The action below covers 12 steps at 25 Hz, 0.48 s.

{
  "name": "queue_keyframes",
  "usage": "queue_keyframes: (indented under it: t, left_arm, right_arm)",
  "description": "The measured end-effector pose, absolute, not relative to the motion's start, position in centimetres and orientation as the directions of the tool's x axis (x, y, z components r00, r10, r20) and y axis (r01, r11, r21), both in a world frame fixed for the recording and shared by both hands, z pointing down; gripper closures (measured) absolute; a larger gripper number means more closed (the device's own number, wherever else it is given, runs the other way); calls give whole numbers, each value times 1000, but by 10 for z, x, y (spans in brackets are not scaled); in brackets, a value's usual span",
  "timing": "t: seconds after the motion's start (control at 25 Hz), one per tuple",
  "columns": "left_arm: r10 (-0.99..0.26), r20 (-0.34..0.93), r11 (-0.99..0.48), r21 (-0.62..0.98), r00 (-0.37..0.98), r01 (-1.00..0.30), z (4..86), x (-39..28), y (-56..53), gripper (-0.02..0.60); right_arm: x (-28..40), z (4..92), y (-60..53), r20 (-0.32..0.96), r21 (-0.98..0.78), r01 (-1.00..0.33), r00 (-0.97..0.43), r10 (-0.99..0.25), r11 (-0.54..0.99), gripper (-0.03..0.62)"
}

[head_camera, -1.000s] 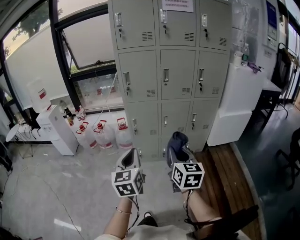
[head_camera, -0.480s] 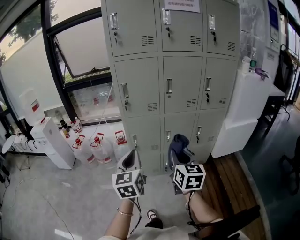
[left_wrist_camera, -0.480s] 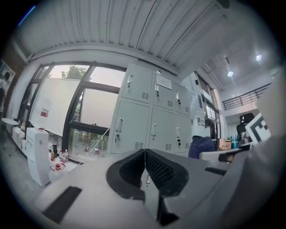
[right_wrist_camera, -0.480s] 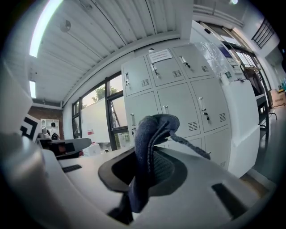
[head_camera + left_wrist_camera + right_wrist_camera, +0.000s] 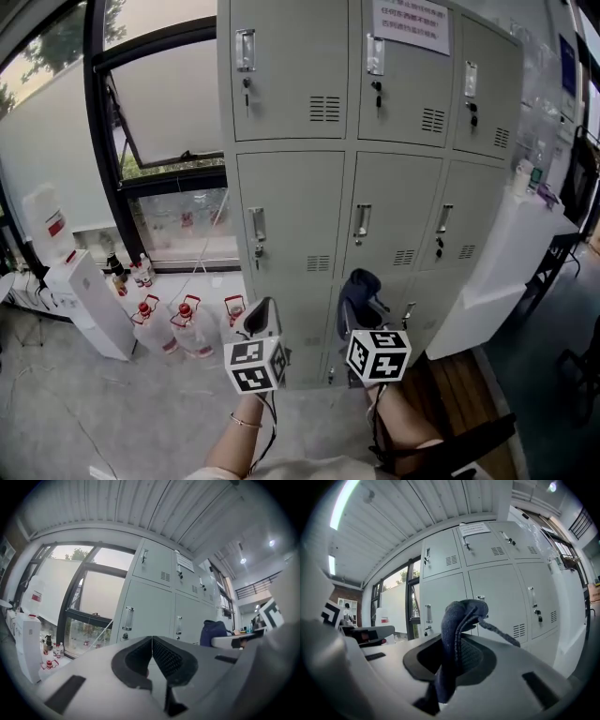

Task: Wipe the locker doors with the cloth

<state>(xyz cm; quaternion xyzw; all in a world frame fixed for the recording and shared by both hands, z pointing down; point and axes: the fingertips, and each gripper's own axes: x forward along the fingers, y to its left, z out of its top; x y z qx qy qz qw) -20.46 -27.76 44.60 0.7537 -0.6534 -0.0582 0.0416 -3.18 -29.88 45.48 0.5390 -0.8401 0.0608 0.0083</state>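
A grey bank of lockers (image 5: 375,178) with small handles and vents fills the middle of the head view; its doors (image 5: 497,597) also face the right gripper view and stand at an angle in the left gripper view as lockers (image 5: 154,606). My right gripper (image 5: 356,298) is shut on a dark blue cloth (image 5: 359,289), which bunches above the jaws as the cloth (image 5: 461,620) and hangs down between them, a short way in front of the lower doors. My left gripper (image 5: 262,314) is shut with nothing in it, its gripper (image 5: 152,641) jaws meeting at the tips.
Several water jugs with red caps (image 5: 183,323) stand on the floor left of the lockers, below a large window (image 5: 169,122). A white water dispenser (image 5: 80,300) is further left. A white cabinet (image 5: 502,262) and a wooden strip of floor (image 5: 459,384) lie to the right.
The view has closed in on the lockers and risen: the doors look larger and the top row now fills the upper frame. Both grippers keep their hold and spacing.
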Motion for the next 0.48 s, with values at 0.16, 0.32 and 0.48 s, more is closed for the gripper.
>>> queue_keyframes:
  t: [0.16,0.32,0.48]
  left_arm:
    - [-988,-47,-154,132,148,-979,438,-220,-326,572]
    - [-987,-43,-161,120,157,-980,436,-227,-359,572]
    - [-987,-42,-159,107,156,-981,434,-224,-380,572]
  right_arm:
    - [-49,446,-345,72,-75,-908,-417,-906,412,548]
    - [-58,447,-376,95,-43,-912,-411,-907,409,549]
    - [-55,446,-399,98,-53,-913,-408,-908,405,549]
